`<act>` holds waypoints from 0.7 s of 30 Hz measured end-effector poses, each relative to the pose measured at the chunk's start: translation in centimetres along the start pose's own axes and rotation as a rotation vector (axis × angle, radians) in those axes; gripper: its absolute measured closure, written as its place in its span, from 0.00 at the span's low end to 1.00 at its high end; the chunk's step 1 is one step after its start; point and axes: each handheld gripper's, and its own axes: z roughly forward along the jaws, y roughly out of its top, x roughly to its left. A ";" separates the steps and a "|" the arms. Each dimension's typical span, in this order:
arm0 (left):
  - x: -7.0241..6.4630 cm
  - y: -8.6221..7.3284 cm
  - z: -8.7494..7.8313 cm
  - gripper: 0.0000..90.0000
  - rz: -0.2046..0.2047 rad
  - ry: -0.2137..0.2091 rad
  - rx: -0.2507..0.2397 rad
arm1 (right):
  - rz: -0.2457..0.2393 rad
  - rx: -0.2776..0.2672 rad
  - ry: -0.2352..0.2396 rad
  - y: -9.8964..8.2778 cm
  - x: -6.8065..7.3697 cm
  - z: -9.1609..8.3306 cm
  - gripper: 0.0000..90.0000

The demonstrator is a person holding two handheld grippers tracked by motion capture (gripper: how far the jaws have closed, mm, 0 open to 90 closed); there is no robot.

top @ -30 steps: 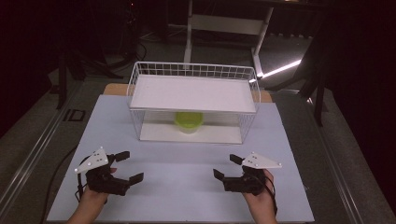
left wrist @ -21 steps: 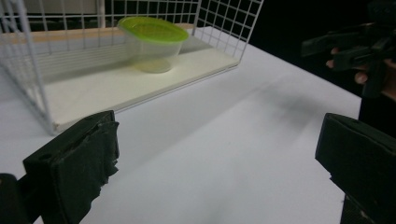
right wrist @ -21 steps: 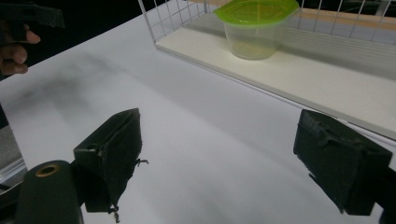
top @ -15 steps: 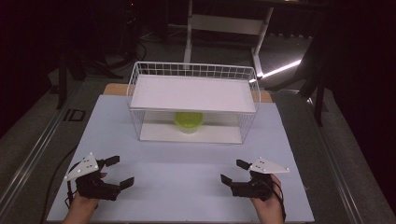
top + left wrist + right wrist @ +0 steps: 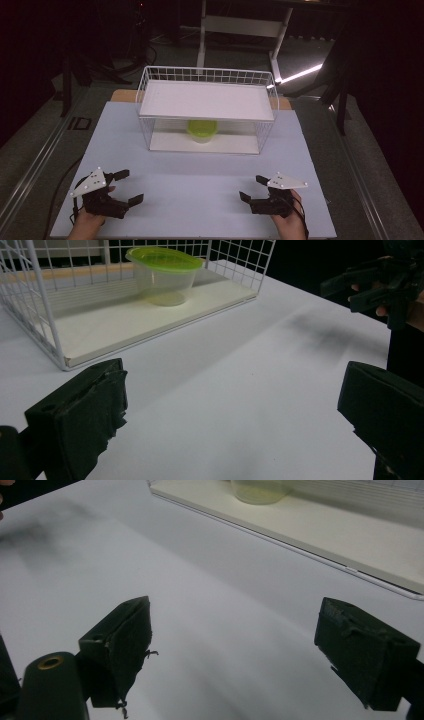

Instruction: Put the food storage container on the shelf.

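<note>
A clear tub with a lime-green lid sits on the bottom board of a white wire rack, under its flat white shelf. In the left gripper view the tub stands inside the rack at upper left. My left gripper is held near the table's front left, open, with nothing between its jaws. My right gripper is at the front right, also open and holding nothing. The tub's base shows at the top of the right gripper view.
A pale mat covers the table between the rack and the grippers. The rack's bottom board has a low front lip. In the left gripper view the right gripper is at upper right. A dark floor surrounds the table.
Both grippers have drawn back toward the near edge of the table and slightly outward. Their jaws stay open. The tub and rack have not moved.
</note>
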 end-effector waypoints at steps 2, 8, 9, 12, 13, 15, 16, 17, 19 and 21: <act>0.0 0.0 0.1 0.00 -0.006 -0.006 0.000 | 0.000 -0.001 -0.004 0.0 -0.1 0.0 0.17; -0.1 0.1 0.1 0.00 -0.012 -0.006 -0.019 | 0.033 -0.016 -0.028 -0.4 -0.8 0.0 0.17; -0.1 0.1 0.1 0.00 -0.011 -0.004 -0.018 | 0.035 -0.019 -0.031 -0.4 -0.8 0.0 0.17; 0.0 0.2 -0.1 0.00 -0.014 -0.001 -0.028 | 0.020 -0.022 -0.082 -0.3 -1.0 -0.1 0.16; 0.1 0.3 -0.2 0.00 -0.020 0.004 -0.037 | 0.020 -0.022 -0.082 -0.3 -1.0 -0.1 0.16; 0.3 0.3 -0.4 0.00 -0.033 0.016 -0.053 | 0.029 -0.029 -0.083 -0.3 -1.1 -0.1 0.16; 0.3 0.3 -0.4 0.00 -0.033 0.016 -0.053 | 0.032 -0.030 -0.083 -0.3 -1.2 -0.1 0.16; 0.6 0.2 -0.5 0.00 -0.042 0.023 -0.047 | 0.032 -0.028 -0.081 -0.3 -1.2 0.0 0.16; 0.7 0.1 -0.6 0.00 -0.043 0.028 -0.040 | 0.028 -0.019 -0.084 -0.4 -1.3 0.1 0.16; 0.7 0.1 -0.6 0.00 -0.042 0.030 -0.041 | 0.030 -0.019 -0.084 -0.4 -1.3 0.1 0.16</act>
